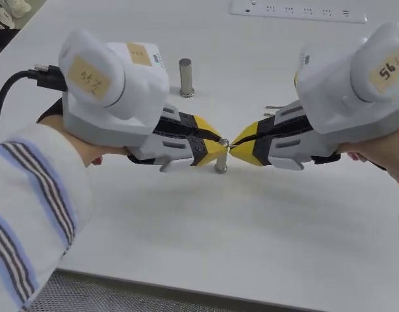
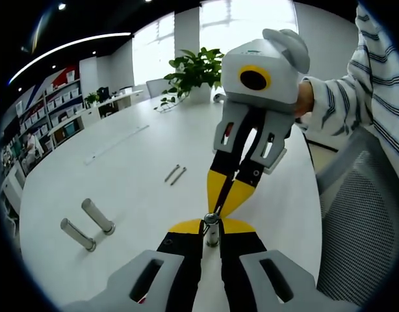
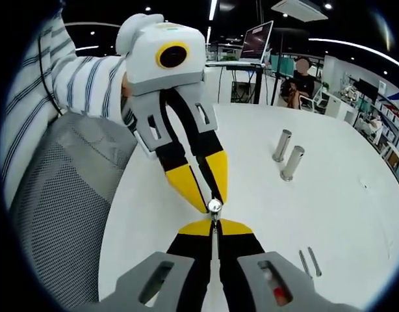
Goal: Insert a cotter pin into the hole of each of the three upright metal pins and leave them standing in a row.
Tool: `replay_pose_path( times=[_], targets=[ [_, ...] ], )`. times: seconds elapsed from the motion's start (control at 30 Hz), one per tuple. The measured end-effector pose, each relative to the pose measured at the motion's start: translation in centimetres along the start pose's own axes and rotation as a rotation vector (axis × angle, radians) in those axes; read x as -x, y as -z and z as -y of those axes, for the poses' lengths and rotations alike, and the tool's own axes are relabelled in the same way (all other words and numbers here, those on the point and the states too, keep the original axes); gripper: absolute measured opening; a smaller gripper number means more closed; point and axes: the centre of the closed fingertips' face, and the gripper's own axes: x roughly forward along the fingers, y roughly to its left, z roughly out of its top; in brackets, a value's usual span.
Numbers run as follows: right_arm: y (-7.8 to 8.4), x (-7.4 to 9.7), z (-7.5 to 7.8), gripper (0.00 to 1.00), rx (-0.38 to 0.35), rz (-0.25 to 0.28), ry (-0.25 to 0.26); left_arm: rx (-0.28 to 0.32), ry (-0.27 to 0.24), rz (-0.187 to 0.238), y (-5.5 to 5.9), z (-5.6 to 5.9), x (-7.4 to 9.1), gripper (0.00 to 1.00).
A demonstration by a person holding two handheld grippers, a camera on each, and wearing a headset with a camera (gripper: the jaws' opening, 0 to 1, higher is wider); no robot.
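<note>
On a white table, the left gripper and right gripper met tip to tip over an upright metal pin, and their bodies hid most of it from above. The left jaws pinched the pin's top. The right jaws were pressed together at its head; anything between them was too small to tell. A second pin and third pin stood side by side, well apart from the first. Two loose cotter pins lay flat nearby. A power strip sat at the far edge.
</note>
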Motion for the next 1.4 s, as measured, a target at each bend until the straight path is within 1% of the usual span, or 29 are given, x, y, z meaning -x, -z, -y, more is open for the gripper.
replay_pose_path(
  times=[0.07, 0.1, 0.13, 0.17, 0.2, 0.23, 0.27, 0.37, 0.6, 0.77, 0.83, 0.93, 1.0, 1.17, 1.23, 1.3, 1.4],
  targets=[
    [-0.2, -0.1, 0.1, 0.0, 0.036, 0.013, 0.007, -0.002, -0.003, 0.0, 0.0, 0.0, 0.0, 0.05],
    [-0.1, -0.1, 0.1, 0.0, 0.04, 0.008, 0.01, -0.003, -0.004, -0.001, 0.0, 0.0, 0.0, 0.05],
    [0.0, -0.1, 0.2, 0.0, 0.048, 0.005, 0.025, -0.004, -0.005, -0.002, 0.0, 0.0, 0.0, 0.05],
    [0.1, -0.2, 0.7, 0.06, 0.063, 0.004, 0.044, -0.004, -0.004, -0.002, 0.0, 0.0, -0.1, 0.05],
    [0.2, -0.2, 0.9, 0.13, 0.061, 0.002, 0.053, -0.005, -0.003, -0.003, 0.0, 0.0, -0.1, 0.05],
    [0.3, -0.2, 0.8, 0.19, 0.062, -0.004, 0.049, -0.006, -0.004, -0.003, 0.0, 0.0, -0.1, 0.05],
    [0.5, -0.1, 0.8, 0.21, 0.061, -0.008, 0.048, -0.007, -0.005, -0.004, 0.0, 0.0, -0.1, 0.05],
    [0.7, 0.2, 0.7, 0.11, 0.049, -0.005, 0.035, -0.006, -0.007, -0.005, 0.0, -0.1, -0.1, 0.05],
    [0.8, 0.5, 0.8, 0.0, 0.046, 0.006, 0.036, -0.012, -0.012, -0.011, 0.0, -0.2, -0.2, 0.05],
    [0.6, 0.6, 0.7, 0.0, 0.04, 0.014, 0.029, -0.014, -0.017, -0.013, 0.0, -0.2, -0.2, 0.05],
    [0.6, 0.6, 0.8, 0.0, 0.056, 0.007, 0.031, -0.014, -0.02, -0.014, 0.0, -0.3, -0.2, 0.05],
    [0.5, 0.5, 0.7, 0.0, 0.058, 0.007, 0.03, -0.013, -0.025, -0.014, -0.1, -0.3, -0.3, 0.05],
    [0.3, 0.5, 0.8, 0.0, 0.053, 0.013, 0.031, -0.012, -0.027, -0.015, -0.1, -0.3, -0.3, 0.05],
    [0.3, 0.5, 0.7, 0.0, 0.054, 0.008, 0.039, -0.004, -0.031, -0.015, -0.1, -0.4, -0.4, 0.05],
    [0.2, 0.6, 0.8, 0.0, 0.045, 0.014, 0.043, -0.013, -0.04, -0.014, -0.2, -0.5, -0.3, 0.06],
    [0.3, 0.7, 0.9, 0.0, 0.036, 0.018, 0.049, -0.015, -0.037, -0.007, -0.3, -0.4, -0.3, 0.06],
    [0.5, 0.8, 1.1, 0.04, 0.027, 0.015, 0.058, -0.011, -0.039, 0.005, -0.6, -0.4, -0.1, 0.06]
  ],
)
